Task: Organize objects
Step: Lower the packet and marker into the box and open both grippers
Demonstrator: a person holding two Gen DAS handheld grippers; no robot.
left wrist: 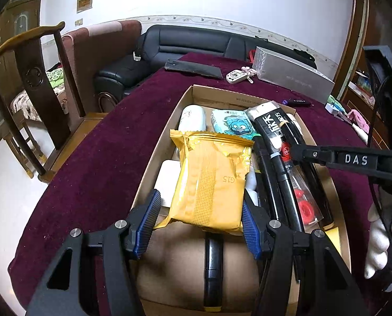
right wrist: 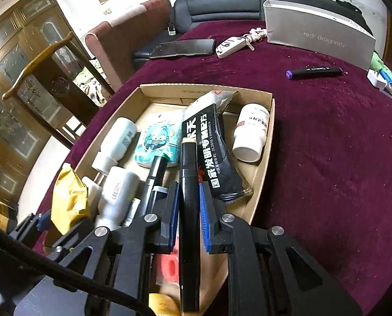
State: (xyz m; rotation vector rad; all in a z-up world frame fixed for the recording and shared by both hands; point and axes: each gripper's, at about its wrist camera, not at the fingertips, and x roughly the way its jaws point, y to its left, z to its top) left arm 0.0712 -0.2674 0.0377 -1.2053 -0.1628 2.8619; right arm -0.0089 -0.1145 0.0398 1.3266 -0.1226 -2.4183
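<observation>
Gold foil packet (left wrist: 211, 181) and black marker (right wrist: 189, 210) gripped over the cardboard box (right wrist: 264, 142).
Left tongs (left wrist: 200, 218) clamp the packet by its sides, its lower edge hiding part of the box floor; right tongs (right wrist: 187, 212) pinch the marker, whose near end runs out of frame. Bottles, a blue tissue pack (right wrist: 157, 139) and a black pouch (right wrist: 209, 152) overlap inside the box on the maroon table (right wrist: 327, 158).

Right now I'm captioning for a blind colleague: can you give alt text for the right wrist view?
The right gripper grips a black marker over a cardboard box crowded with white bottles, a black packet and a tissue pack. The box sits on a maroon tablecloth.
</observation>
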